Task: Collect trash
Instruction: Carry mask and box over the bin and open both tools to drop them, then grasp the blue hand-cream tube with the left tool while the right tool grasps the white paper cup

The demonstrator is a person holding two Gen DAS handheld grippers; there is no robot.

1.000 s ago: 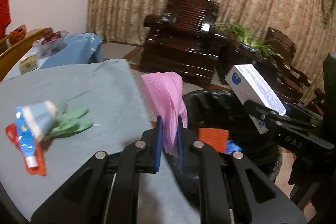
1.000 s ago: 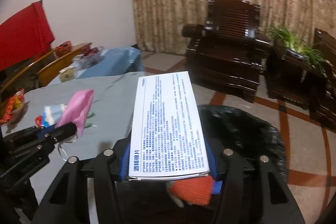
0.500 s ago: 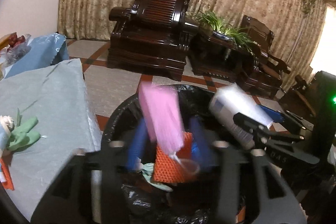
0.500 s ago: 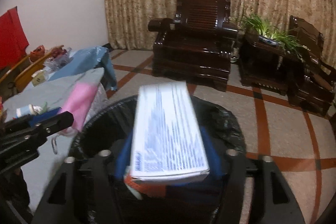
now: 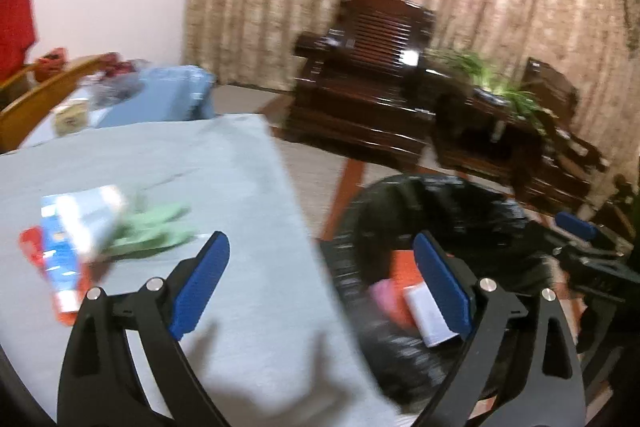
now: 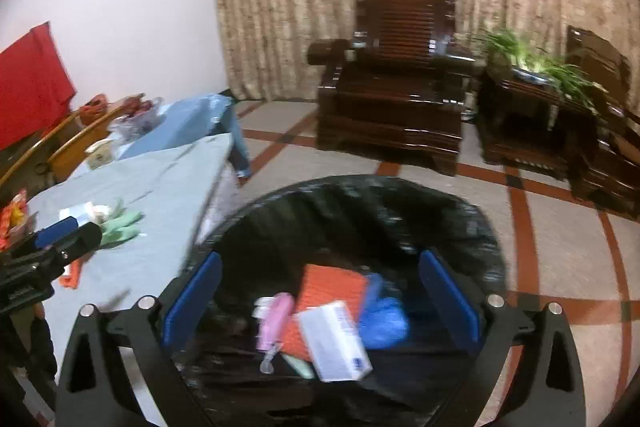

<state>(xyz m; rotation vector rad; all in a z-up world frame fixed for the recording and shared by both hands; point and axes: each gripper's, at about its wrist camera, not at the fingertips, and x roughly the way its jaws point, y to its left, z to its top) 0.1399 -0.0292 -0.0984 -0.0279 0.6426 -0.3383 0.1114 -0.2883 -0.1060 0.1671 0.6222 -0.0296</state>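
Leftmost, on the grey-clothed desk (image 5: 224,187), a blue-and-white tube (image 5: 76,227) lies on an orange scrap beside a green glove (image 5: 152,227). Over the desk's edge the left hand-held gripper (image 5: 320,285) has its blue pads spread wide, nothing between them. Further right, the right hand-held gripper (image 6: 320,301) hangs above the black-lined trash bin (image 6: 472,215), likewise spread and empty. Inside the bin lie a pink mask (image 6: 274,321), an orange sponge (image 6: 334,285), a white box (image 6: 334,341) and something blue (image 6: 382,319).
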